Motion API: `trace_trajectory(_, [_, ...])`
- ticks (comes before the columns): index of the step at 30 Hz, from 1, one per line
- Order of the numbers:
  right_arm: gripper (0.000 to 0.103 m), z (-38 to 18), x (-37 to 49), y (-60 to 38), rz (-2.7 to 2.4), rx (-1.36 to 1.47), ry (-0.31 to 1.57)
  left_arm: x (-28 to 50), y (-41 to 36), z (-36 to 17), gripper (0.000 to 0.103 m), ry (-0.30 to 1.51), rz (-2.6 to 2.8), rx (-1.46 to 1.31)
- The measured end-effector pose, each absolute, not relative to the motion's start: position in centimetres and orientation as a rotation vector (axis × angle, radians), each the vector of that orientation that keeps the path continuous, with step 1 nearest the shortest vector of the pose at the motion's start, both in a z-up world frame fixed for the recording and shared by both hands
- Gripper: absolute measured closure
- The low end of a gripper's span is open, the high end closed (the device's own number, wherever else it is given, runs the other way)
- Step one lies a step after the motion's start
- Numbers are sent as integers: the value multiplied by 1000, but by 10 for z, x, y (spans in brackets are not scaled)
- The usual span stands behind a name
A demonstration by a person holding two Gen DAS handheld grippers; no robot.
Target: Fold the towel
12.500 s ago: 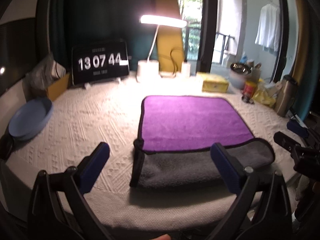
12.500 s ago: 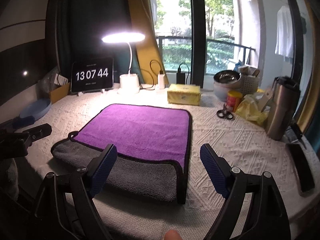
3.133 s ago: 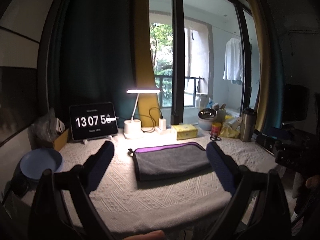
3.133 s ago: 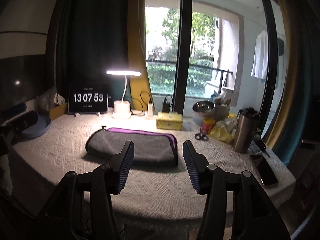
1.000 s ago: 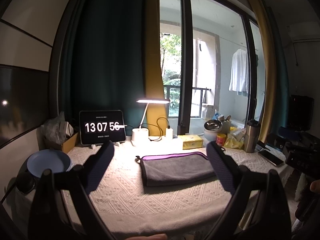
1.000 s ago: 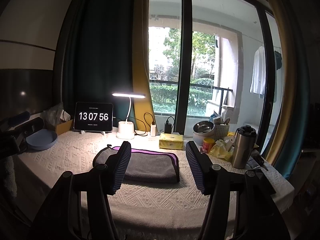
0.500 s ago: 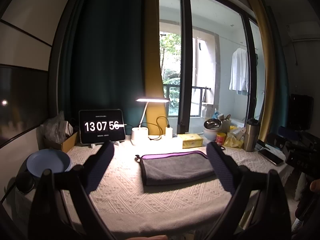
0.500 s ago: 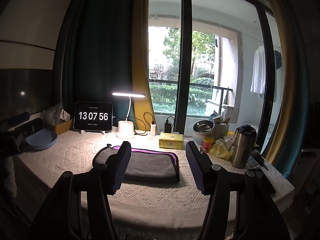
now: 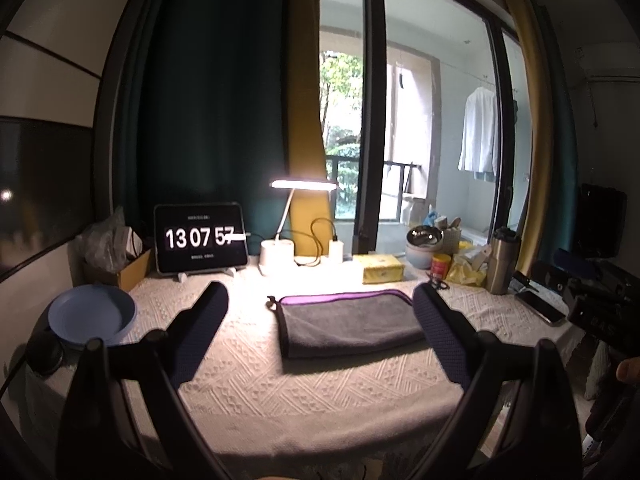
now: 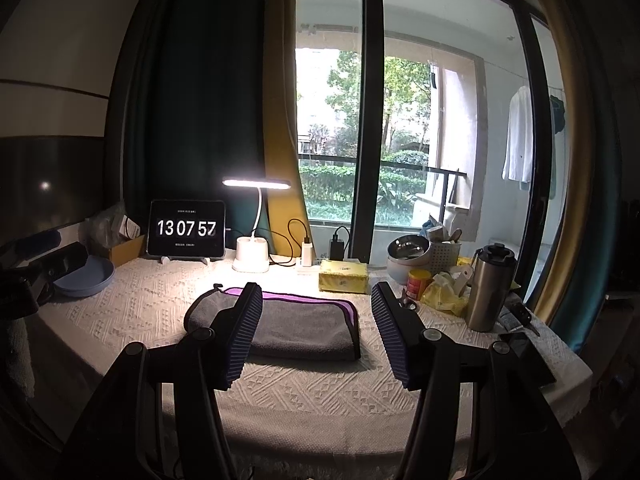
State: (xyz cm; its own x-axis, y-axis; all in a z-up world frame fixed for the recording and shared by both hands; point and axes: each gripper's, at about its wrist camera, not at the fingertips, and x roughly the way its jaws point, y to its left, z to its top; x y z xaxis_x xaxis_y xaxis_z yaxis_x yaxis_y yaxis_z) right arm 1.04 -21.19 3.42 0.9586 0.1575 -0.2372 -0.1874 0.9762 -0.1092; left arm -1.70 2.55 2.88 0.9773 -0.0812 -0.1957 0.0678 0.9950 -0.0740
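Note:
The towel (image 9: pixel 348 326) lies folded in half on the white tablecloth, grey side up, with a thin purple strip along its far edge. It also shows in the right wrist view (image 10: pixel 298 330). My left gripper (image 9: pixel 322 312) is open and empty, held back from the table in front of the towel. My right gripper (image 10: pixel 316 312) is open and empty, also held back, with the towel seen between its fingers. Neither gripper touches the towel.
A blue plate (image 9: pixel 92 314) sits at the table's left edge. At the back stand a clock tablet (image 9: pixel 200 238), a lit desk lamp (image 9: pixel 278 250) and a yellow tissue pack (image 9: pixel 382 268). A steel flask (image 10: pixel 490 288), bowls, a red can and a phone (image 10: pixel 526 350) crowd the right side.
Over the last second nothing has moved but the clock. Since 12.5 s ago the towel has been folded in half and both grippers have pulled back from the table.

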Motion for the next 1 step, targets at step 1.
trace_trajectory(1, [43, 32, 13, -213, 177, -128, 238, -14, 25, 27, 9, 214, -74, -65])
